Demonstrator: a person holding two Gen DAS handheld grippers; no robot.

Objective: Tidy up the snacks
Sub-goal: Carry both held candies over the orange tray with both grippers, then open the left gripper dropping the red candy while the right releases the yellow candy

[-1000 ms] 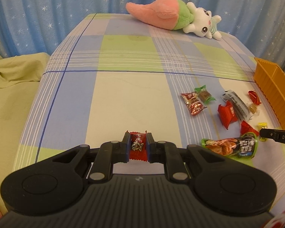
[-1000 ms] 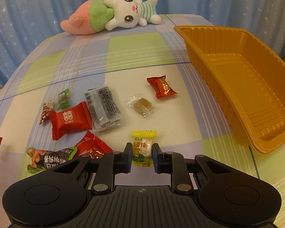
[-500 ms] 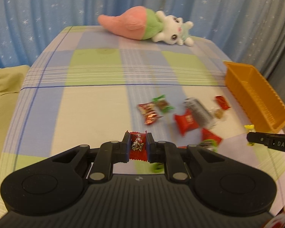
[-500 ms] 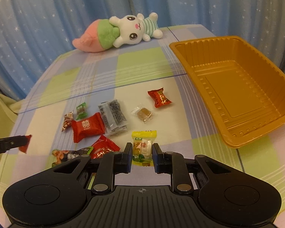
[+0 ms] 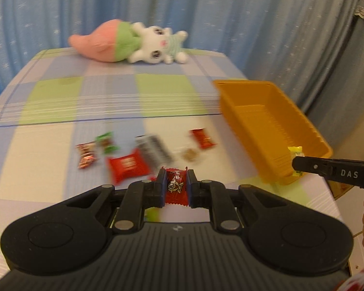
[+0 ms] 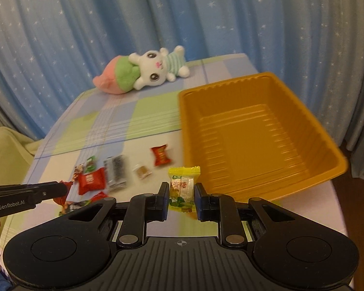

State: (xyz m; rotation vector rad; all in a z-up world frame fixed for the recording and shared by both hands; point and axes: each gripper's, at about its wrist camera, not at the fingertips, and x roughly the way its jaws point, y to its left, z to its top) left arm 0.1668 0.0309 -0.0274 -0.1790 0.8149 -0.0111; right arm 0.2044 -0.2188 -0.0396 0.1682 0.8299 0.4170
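Observation:
My left gripper (image 5: 176, 181) is shut on a small red snack packet (image 5: 176, 187), held above the table near the loose snacks. My right gripper (image 6: 182, 192) is shut on a yellow candy (image 6: 183, 186), held above the table just left of the near corner of the orange tray (image 6: 291, 181); it also shows in the left wrist view (image 5: 295, 161) in front of the tray (image 5: 274, 131). The tray looks empty. Several snacks lie on the table: a big red packet (image 6: 91, 180), a grey striped packet (image 6: 115, 171), a small clear candy (image 6: 142, 170), a red candy (image 6: 161, 155).
A plush rabbit with a pink-and-green body (image 6: 143, 72) lies at the far edge of the checked tablecloth (image 6: 123, 121). Blue starred curtains hang behind. A pale green chair (image 6: 4, 145) stands at the left. The tray sits at the table's right edge.
Both grippers have risen and moved right toward the orange tray, each still holding its snack. The tray is now nearer and larger in both views.

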